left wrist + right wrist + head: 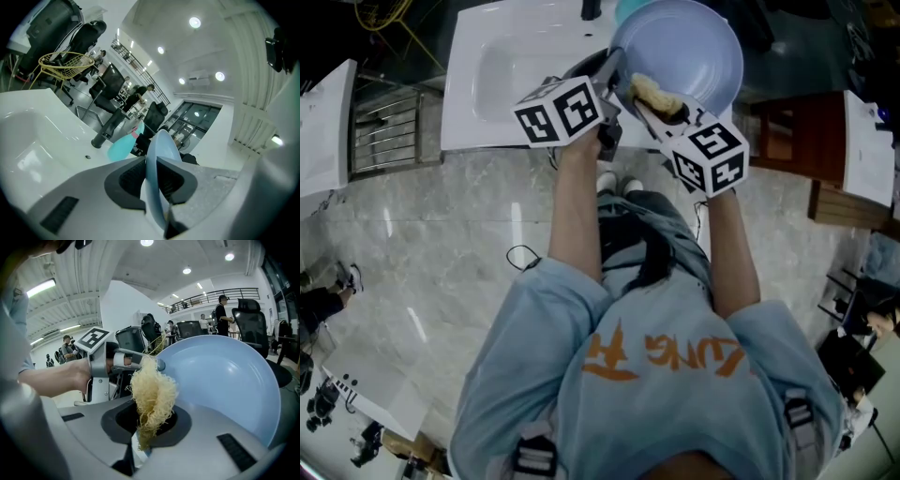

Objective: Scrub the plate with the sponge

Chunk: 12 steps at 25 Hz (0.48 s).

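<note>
Gripping the sponge by its lower end, the right tongs are closed on it, and its frayed yellow bulk stands out past the tips. The left tongs are clamped on the rim of the pale blue plate, one jaw on each face. They hold the plate up on edge with its hollow side turned toward the sponge. The sponge sits at the plate's near rim, just beside the spot where the left tongs bite. Whether it presses on the surface yet I cannot tell.

To scrub well, the sponge's loose bulk should probably be laid flat against the hollow face and worked in short strokes. The left grip must take the push, because a plate held by one point on its rim will likely swing if pushed hard far from that point.

The tightest spot is beside the left jaws, where the two tools could knock together. The far half of the plate's face is open for sweeping. The sink lies below the plate. A dark tap and a teal spray bottle stand beyond the plate.
</note>
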Each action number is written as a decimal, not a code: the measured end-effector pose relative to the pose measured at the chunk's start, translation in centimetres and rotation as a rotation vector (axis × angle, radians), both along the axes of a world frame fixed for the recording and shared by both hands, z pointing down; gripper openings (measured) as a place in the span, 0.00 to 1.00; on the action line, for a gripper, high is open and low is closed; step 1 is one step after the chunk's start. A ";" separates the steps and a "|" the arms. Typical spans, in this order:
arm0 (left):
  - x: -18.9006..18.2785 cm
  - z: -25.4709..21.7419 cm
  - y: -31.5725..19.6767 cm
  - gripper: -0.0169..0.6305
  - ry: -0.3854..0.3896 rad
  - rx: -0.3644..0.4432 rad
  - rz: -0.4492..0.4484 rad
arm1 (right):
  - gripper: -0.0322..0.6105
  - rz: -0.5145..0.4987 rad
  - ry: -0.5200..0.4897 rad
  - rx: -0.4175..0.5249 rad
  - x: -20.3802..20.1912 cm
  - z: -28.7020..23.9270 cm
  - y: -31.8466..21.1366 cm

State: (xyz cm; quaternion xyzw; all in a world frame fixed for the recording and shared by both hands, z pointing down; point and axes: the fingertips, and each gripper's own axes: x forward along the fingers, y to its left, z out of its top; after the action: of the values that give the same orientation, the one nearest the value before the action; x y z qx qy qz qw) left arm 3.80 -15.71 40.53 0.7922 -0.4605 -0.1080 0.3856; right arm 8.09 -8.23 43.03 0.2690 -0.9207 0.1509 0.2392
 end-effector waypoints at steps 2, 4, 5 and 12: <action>0.3 -0.3 0.2 0.09 -0.008 0.003 -0.011 | 0.10 -0.006 0.022 -0.004 1.2 0.3 0.4; 0.9 -0.8 0.4 0.09 -0.010 0.010 -0.022 | 0.10 -0.013 0.046 -0.008 2.7 0.5 0.8; 1.2 -1.1 0.4 0.09 -0.013 0.013 -0.029 | 0.10 -0.017 0.056 -0.012 3.6 0.6 1.0; 3.2 -2.0 0.5 0.09 -0.027 0.021 -0.052 | 0.10 0.007 0.097 -0.026 9.9 0.6 1.0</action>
State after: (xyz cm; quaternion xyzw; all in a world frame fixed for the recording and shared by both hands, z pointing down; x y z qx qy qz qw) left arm 7.02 -15.24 38.49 0.7852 -0.4852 -0.1120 0.3682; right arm 18.02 -7.22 43.65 0.2759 -0.9050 0.1505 0.2865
